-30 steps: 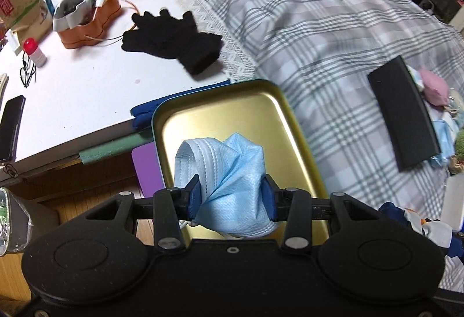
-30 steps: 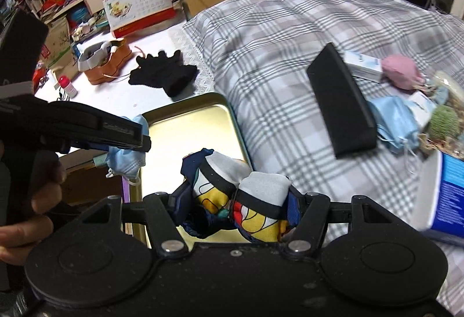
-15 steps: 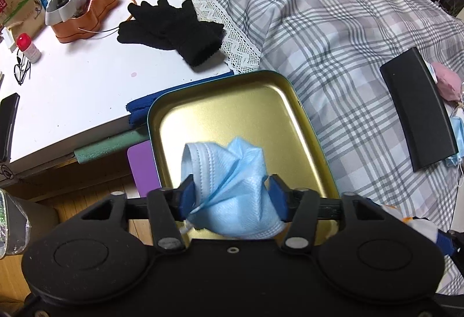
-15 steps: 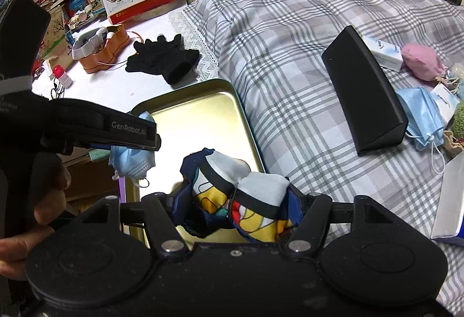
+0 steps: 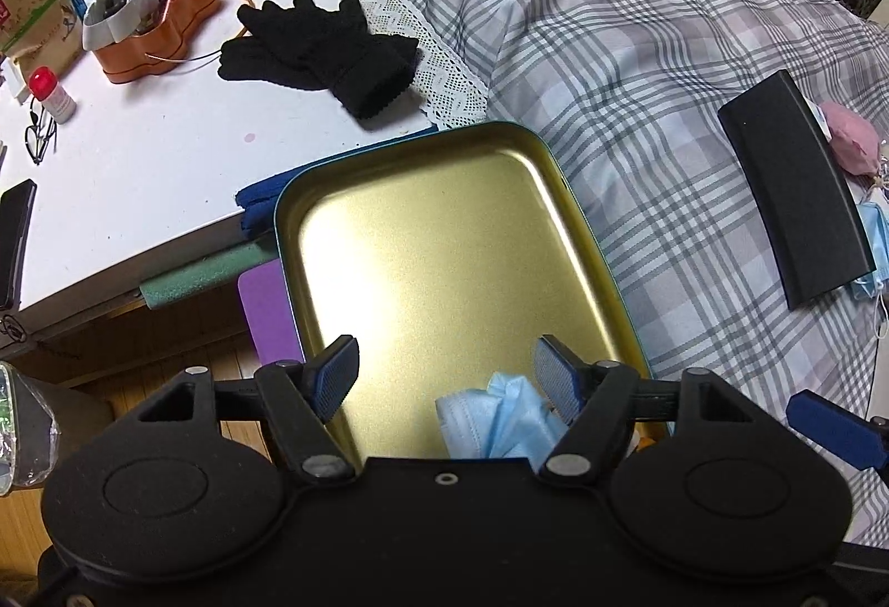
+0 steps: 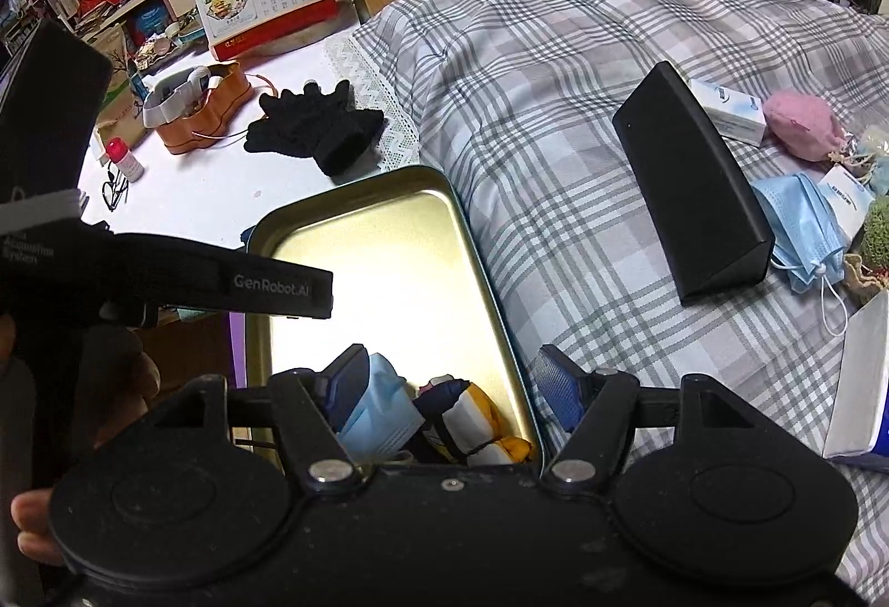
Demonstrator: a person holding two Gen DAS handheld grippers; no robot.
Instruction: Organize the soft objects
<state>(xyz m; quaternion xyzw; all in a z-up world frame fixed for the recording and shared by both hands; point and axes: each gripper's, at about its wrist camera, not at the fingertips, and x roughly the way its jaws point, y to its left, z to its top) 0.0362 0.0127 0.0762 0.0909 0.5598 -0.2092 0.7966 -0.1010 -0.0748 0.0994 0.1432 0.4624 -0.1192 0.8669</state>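
Observation:
A gold metal tray (image 5: 444,245) rests at the edge of the plaid bedspread. My left gripper (image 5: 447,379) hangs over the tray's near end, its jaws opening with nothing pressed between them. The crumpled blue face mask (image 5: 500,418) lies loose in the tray just below its right pad. In the right wrist view my right gripper (image 6: 453,384) stands open over the same tray (image 6: 389,273). A colourful sock bundle (image 6: 467,418) lies in the tray beneath it, beside the blue mask (image 6: 378,418). The left gripper's black body (image 6: 222,279) reaches in from the left.
Black gloves (image 5: 328,51) and an orange tin (image 5: 150,23) lie on the white table. On the bedspread sit a black case (image 6: 689,184), a pink pouch (image 6: 800,123), another blue mask (image 6: 805,229) and small boxes. A phone (image 5: 14,240) lies at the table's left edge.
Both grippers have opened. The blue mask has dropped from the left one into the tray, and the sock bundle has dropped from the right one beside it.

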